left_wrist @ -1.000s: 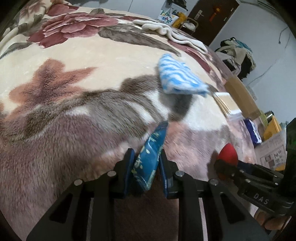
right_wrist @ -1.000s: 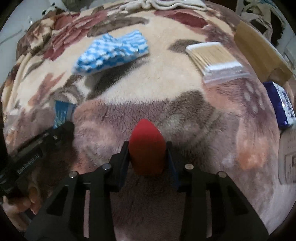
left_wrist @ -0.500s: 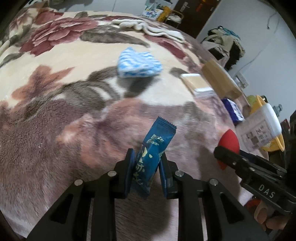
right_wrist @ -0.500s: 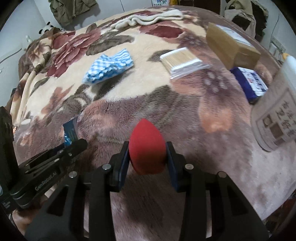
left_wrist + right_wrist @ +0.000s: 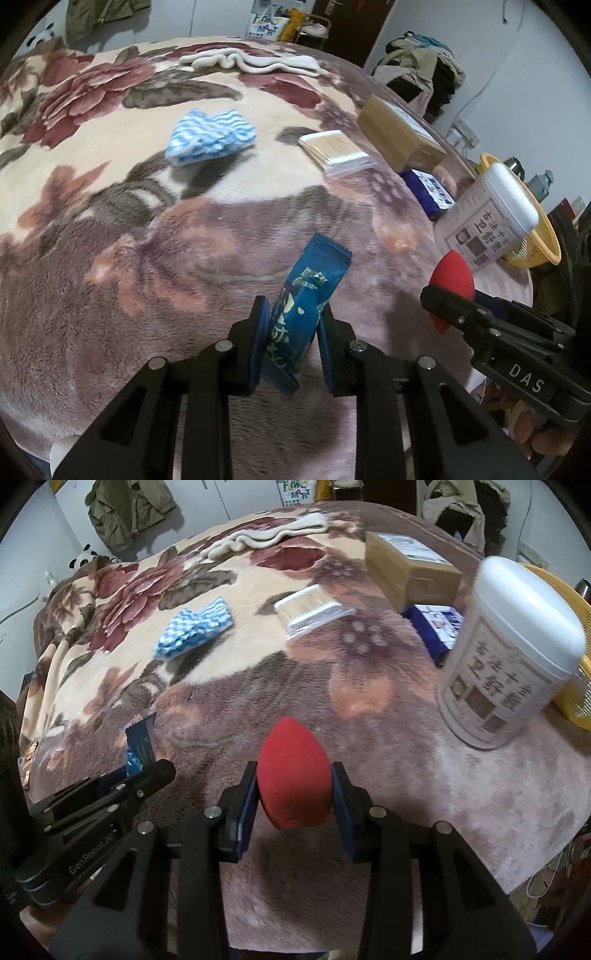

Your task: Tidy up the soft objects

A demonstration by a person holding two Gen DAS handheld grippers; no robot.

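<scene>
Underneath, a floral plush blanket (image 5: 110, 206) (white walls (image 5: 517, 74) behind).

A blue foil sachet (image 5: 303, 314) with white print and crimped ends is standing tilted between two blue pads, its upper end leaning right, raised off the flowered blanket. A red teardrop-shaped sponge (image 5: 293, 775) is sitting point-up, squeezed at its sides, likewise off the blanket. A blue-and-white striped cloth (image 5: 210, 136) is lying crumpled on the cream part of the blanket, well apart from both.
</scene>
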